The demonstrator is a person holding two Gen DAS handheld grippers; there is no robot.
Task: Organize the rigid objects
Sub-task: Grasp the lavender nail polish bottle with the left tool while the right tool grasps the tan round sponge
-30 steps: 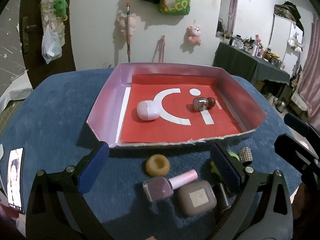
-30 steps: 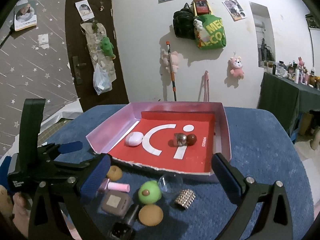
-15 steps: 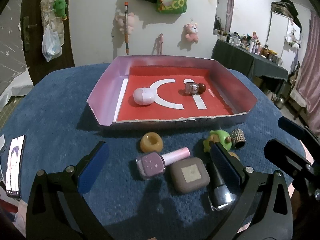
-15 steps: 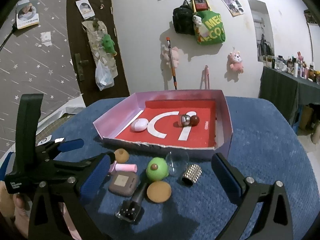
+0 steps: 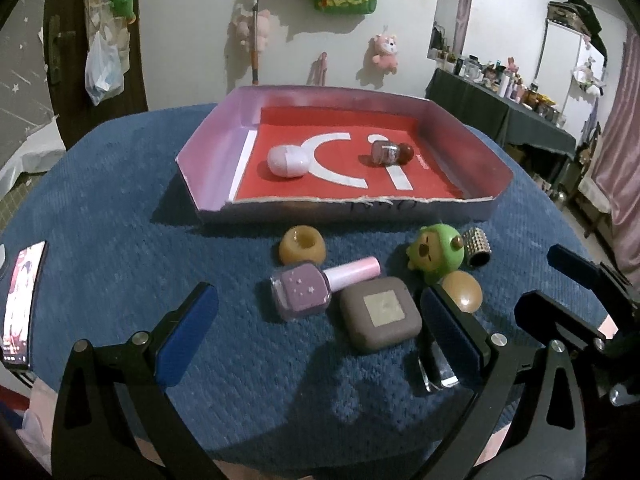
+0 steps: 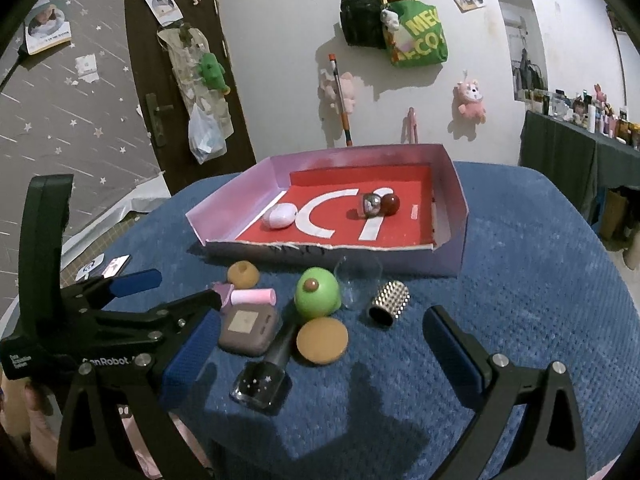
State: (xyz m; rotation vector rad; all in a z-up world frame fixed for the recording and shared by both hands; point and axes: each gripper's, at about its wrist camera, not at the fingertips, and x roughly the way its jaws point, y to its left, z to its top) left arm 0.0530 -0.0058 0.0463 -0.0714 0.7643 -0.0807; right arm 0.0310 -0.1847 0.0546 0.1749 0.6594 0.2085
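**Q:** Where do the 2 tools stand?

**A:** Both spread wide and empty. The left gripper [image 5: 316, 324] hovers over the purple nail polish bottle [image 5: 303, 290] and brown square case [image 5: 380, 318]; the right gripper [image 6: 320, 344] frames the tan round puff [image 6: 322, 340] and dark polish bottle [image 6: 266, 376].

**Q:** Why the cluster?

**A:** Likely staging: unsorted items lie just short of the pink tray [image 5: 208, 148], which sits ahead of both grippers and already holds a white egg-shaped case [image 5: 289, 161] and a small bottle [image 5: 386, 152].

**Q:** The setting?

**A:** A blue-carpeted desk [image 5: 100, 184] in a bedroom; plush toys hang on the white wall [image 6: 288, 60].
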